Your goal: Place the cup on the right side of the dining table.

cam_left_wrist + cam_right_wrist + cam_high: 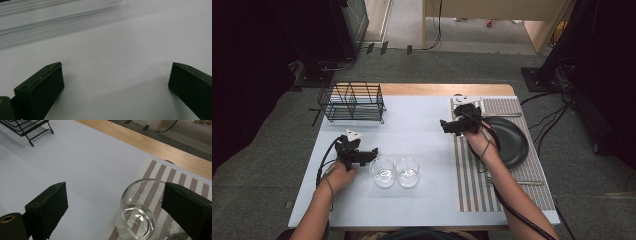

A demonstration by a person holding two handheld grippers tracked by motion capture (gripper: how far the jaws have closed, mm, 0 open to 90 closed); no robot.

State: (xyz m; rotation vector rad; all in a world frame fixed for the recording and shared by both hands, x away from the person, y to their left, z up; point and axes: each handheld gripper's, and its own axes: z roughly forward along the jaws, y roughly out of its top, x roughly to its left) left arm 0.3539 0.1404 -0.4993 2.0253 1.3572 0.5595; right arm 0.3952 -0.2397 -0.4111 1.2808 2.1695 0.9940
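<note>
From the high view we see the left gripper (373, 154) resting low on the worktop (412, 125), pointing at two empty glasses (395, 172) that stand side by side towards the middle of the near edge, just beside its jaws but not between them. The right gripper (444, 125) sits at the far left corner of the striped placemat (472, 185), which runs along the worktop's right edge with a black plate (509, 142) on it. A wire rack (352, 102) stands at the far left corner. In the left gripper view the jaws are spread wide over bare white worktop with nothing between them. In the right gripper view a third glass (140, 207) stands upright on the corner of the placemat, between the jaws. The right jaw is at its rim, while the left jaw is well apart from it, so the jaws are released and not yet pressing. We judge the step in hand to be taking this glass. To do it well, we would shift the right gripper sideways until the glass is centred between the jaws, keep them level and below the rim, then close gently so that both pads meet the wall together and the glass neither tips nor slides off the mat's edge
</note>
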